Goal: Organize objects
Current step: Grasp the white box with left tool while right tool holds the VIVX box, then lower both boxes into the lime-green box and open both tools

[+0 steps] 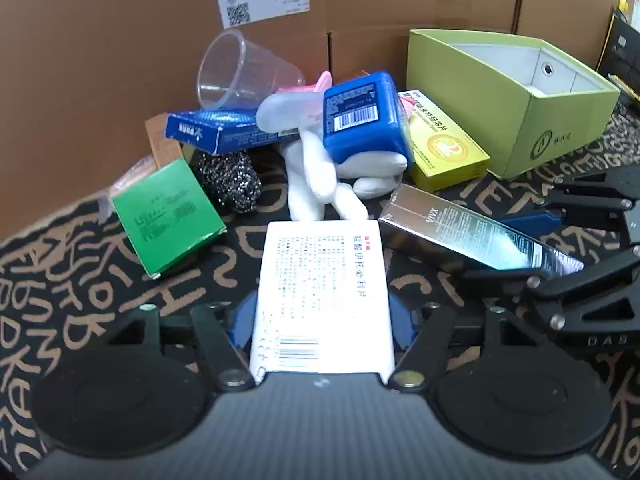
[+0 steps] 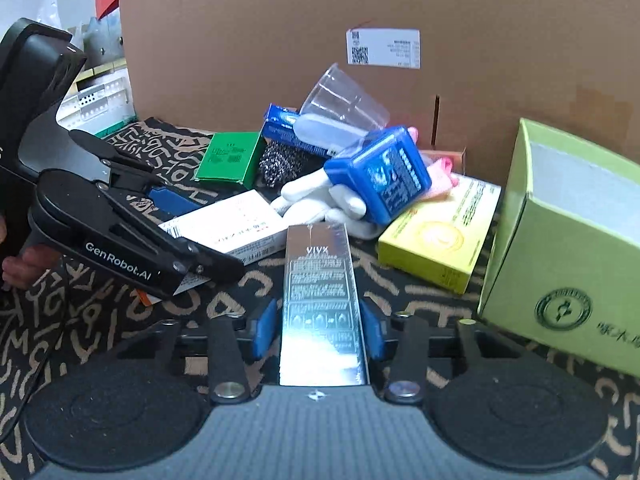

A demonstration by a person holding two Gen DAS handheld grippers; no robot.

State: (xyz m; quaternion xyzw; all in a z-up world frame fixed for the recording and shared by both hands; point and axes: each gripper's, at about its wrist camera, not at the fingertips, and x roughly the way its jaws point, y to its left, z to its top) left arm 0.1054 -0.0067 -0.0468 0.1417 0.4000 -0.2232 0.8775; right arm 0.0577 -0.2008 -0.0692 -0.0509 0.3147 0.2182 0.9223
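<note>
The left gripper (image 1: 322, 316) has its blue pads (image 1: 240, 322) against both long sides of a white medicine box (image 1: 322, 292), which lies flat on the patterned black cloth (image 1: 80, 280) and runs straight out between the fingers. The right gripper (image 2: 318, 328) likewise closes its pads on a narrow silver carton (image 2: 320, 300) marked VIVX, also lying lengthwise along the fingers. Seen from the left wrist, that silver carton sits just right of the white box, with the right gripper's black linkage beyond it. Ahead of both grippers is a heap against a cardboard wall (image 1: 100, 80): a white cotton glove (image 1: 316, 176) under a blue plastic case (image 1: 364, 116), a clear plastic cup (image 1: 240, 72) tipped on its side over a dark blue box (image 1: 216, 132), a steel scouring ball (image 1: 232, 184), and a green box (image 1: 168, 216) to the left. A yellow medicine box (image 1: 444, 144) lies right of the glove, touching an open lime-green cardboard bin (image 1: 560, 120) at far right.
</note>
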